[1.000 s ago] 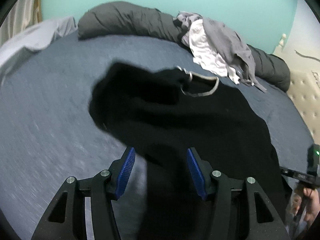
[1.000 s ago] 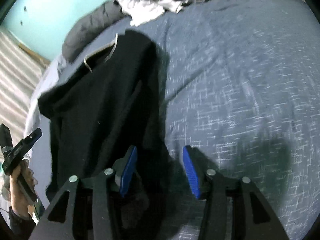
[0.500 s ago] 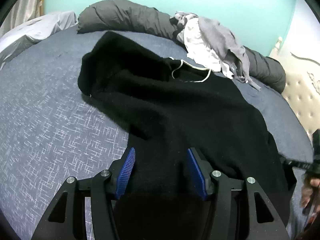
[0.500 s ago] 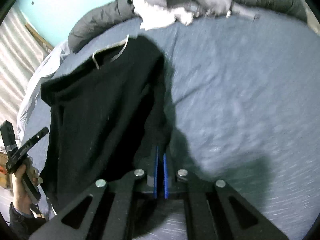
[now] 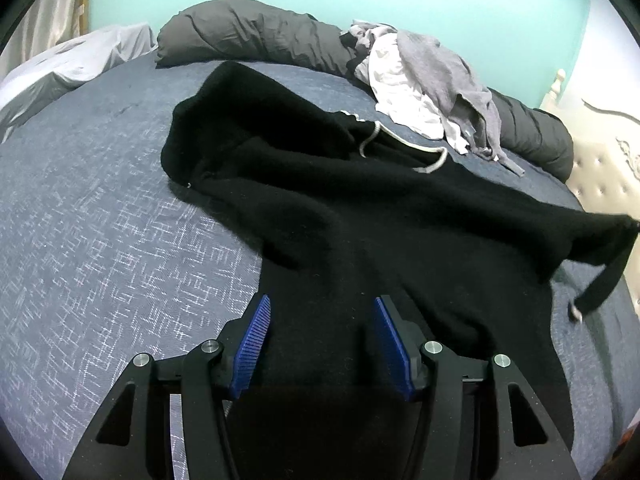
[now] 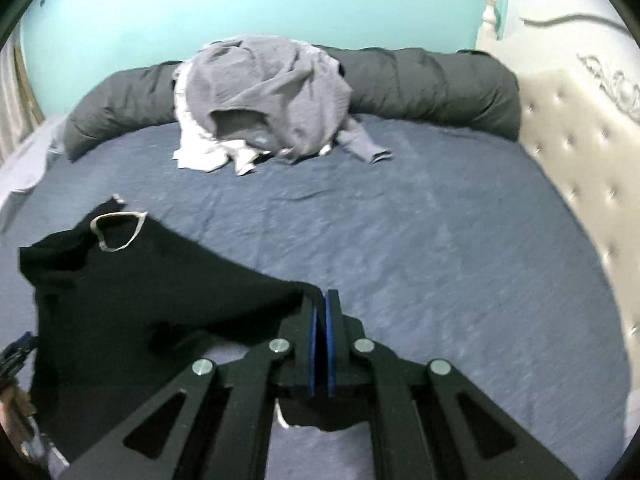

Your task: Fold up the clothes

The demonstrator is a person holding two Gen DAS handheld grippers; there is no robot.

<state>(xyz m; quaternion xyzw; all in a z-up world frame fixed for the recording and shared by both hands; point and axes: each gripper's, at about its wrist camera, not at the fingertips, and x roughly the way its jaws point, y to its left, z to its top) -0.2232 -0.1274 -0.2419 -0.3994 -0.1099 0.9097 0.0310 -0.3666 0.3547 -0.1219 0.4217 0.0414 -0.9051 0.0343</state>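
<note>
Early stage of the fold, by the look of it. Black hoodie (image 5: 360, 208) spread loosely across the blue bedsheet (image 5: 100, 240), hood end toward the far bolster, white drawstring (image 5: 400, 144) looped near the neck; no neat fold visible yet, fabric rumpled and one side pulled up off the sheet. Right gripper (image 6: 320, 308) clamped tight on a black edge of the hoodie, pads nearly meeting with cloth pinched between, lifted clear of the bed. Left gripper (image 5: 320, 320) jaws apart, poised over the lower body of the hoodie; dark cloth between the blue pads, but no contact with either pad discernible. Likely left: sides and sleeves in, body doubled over, then the pile of grey and white clothes (image 6: 264, 100) at the dark bolster (image 6: 420, 80), untouched. Left wrist view gives the full hoodie and a raised corner with a cuff dangling at far right. Right wrist view alone shows the pinch itself, the tufted headboard (image 6: 568, 152), the pile head-on.
</note>
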